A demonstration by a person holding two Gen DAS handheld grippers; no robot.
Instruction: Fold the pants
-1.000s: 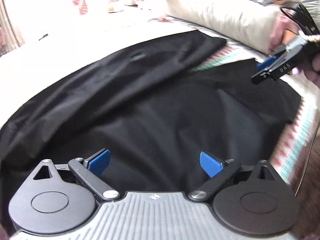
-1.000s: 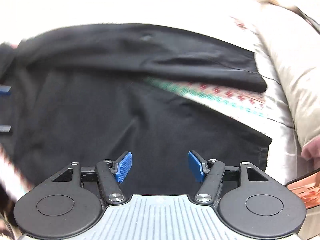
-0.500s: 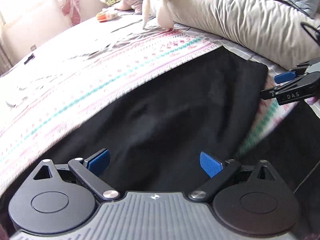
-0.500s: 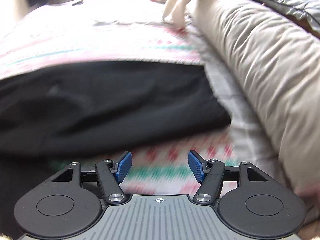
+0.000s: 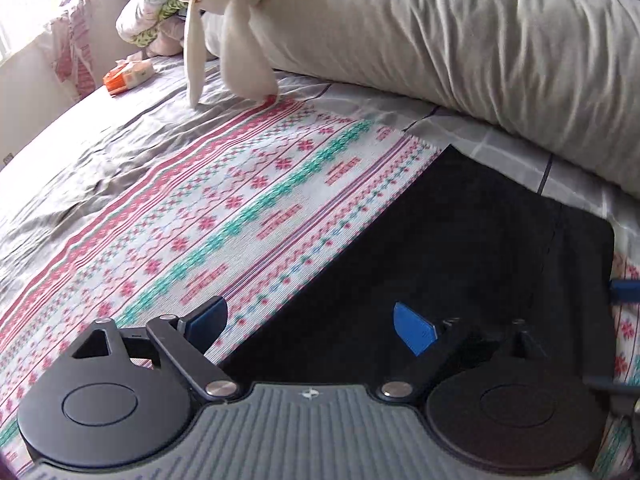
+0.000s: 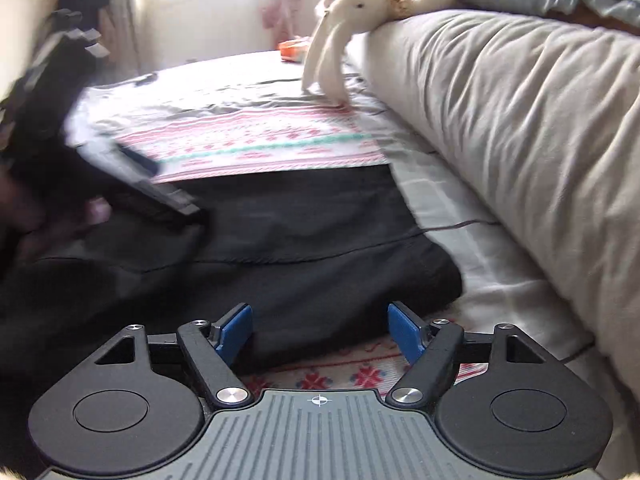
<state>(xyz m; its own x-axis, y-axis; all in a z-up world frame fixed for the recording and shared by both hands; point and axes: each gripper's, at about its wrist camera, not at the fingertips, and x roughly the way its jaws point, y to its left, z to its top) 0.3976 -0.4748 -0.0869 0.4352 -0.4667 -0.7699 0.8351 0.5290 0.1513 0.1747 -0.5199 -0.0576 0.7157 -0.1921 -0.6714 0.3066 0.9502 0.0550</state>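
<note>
Black pants (image 5: 472,264) lie flat on the bed, on a patterned blanket (image 5: 224,216) with pink and teal bands, with the leg ends near a big beige pillow (image 5: 460,40). In the right wrist view the pants (image 6: 304,248) show two stacked layers with a stitched hem line across the upper one; the corner near the pillow is rounded and slightly lifted, and the fabric is matte with a few soft creases. Left gripper (image 5: 310,322): jaws wide apart, nothing between them, hovering over the pants' long edge where it meets the blanket. Right gripper (image 6: 320,330): jaws opening, over the near edge of the pants, pads not pressing on the cloth. The left gripper also shows in the right wrist view, blurred, at the left (image 6: 160,196). A stuffed rabbit (image 5: 232,20) hangs off the pillow, well apart from the pants.
</note>
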